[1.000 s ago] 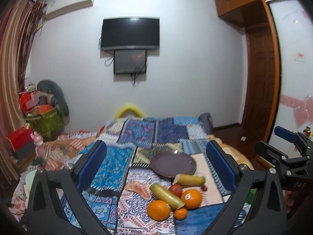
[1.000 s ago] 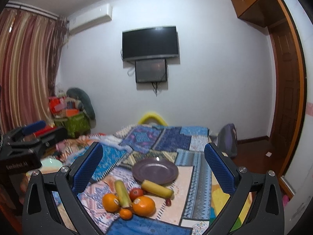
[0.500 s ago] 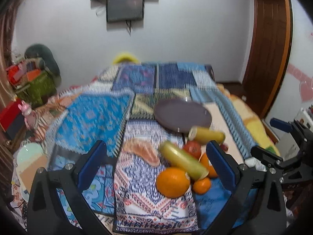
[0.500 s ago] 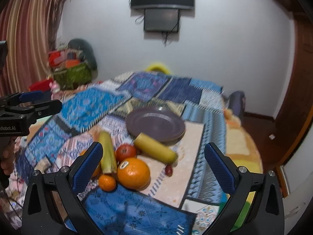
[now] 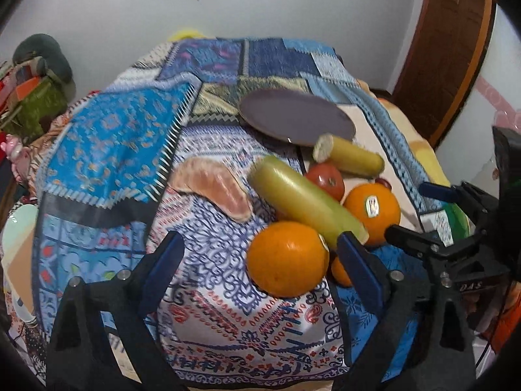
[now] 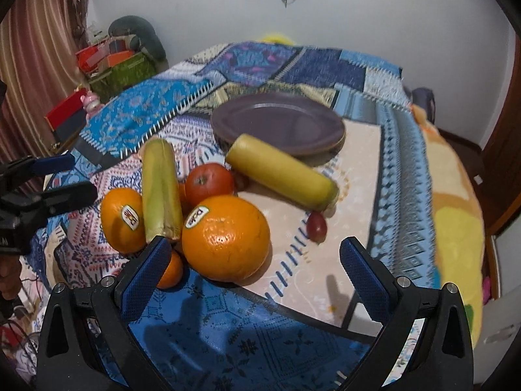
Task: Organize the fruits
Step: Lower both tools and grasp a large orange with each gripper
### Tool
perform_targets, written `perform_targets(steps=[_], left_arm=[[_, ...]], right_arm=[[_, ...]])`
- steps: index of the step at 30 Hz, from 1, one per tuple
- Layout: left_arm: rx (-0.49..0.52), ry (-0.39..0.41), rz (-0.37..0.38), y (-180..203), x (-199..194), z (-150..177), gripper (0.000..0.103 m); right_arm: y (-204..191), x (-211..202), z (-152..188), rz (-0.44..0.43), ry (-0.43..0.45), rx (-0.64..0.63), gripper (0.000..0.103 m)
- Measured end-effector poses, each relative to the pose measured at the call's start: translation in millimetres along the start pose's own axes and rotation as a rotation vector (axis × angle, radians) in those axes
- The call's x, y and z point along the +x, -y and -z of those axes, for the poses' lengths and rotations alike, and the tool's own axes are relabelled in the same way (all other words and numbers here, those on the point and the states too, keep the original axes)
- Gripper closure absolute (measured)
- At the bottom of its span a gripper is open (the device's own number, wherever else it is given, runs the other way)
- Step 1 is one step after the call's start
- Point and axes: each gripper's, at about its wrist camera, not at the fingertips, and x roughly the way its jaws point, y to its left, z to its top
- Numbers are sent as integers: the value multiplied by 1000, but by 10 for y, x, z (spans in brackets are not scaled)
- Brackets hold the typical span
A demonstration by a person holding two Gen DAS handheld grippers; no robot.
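Note:
Fruit lies in a heap on the patchwork quilt, in front of an empty purple plate (image 5: 293, 117) (image 6: 276, 123). My left gripper (image 5: 259, 247) hovers low over the near orange (image 5: 286, 257). Its jaws are closing, the orange is between them, and the pads do not press on it. My right gripper (image 6: 255, 247) is open around the big stickered orange (image 6: 224, 238) without touching it. Two yellow-green stalk pieces (image 6: 161, 189) (image 6: 280, 172), a red tomato (image 6: 208, 182), a small tangerine (image 6: 169, 270) and a red grape (image 6: 316, 224) lie close by.
A pale orange segment-shaped piece (image 5: 215, 189) lies left of the heap. The bed drops off at its right edge (image 6: 456, 211), towards a wooden door (image 5: 449, 49). Boxes and bags (image 6: 114, 62) are piled by the curtain at the left. The other gripper shows at each view's side.
Both grippers have come down and tipped towards the fruit heap, which now fills the lower part of each view. The left jaws stand a little narrower than before.

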Motion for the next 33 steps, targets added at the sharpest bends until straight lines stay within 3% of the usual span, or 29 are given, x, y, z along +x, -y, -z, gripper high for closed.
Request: perform_targets(steps=[5, 9, 13, 21, 33], left_arm=[[23, -49, 17, 68, 178, 82, 16], [-20, -97, 68, 41, 321, 125, 21], [-73, -151, 112, 9, 499, 190, 32], [-100, -137, 115, 20, 516, 185, 38], [-119, -79, 42, -133, 167, 149, 39]], right_arm=[[14, 158, 9, -43, -48, -3, 15], [13, 252, 28, -87, -72, 2, 18], [5, 280, 15, -98, -65, -16, 20], [-23, 329, -12, -148, -66, -14, 35], [39, 126, 14, -106, -28, 19, 37]])
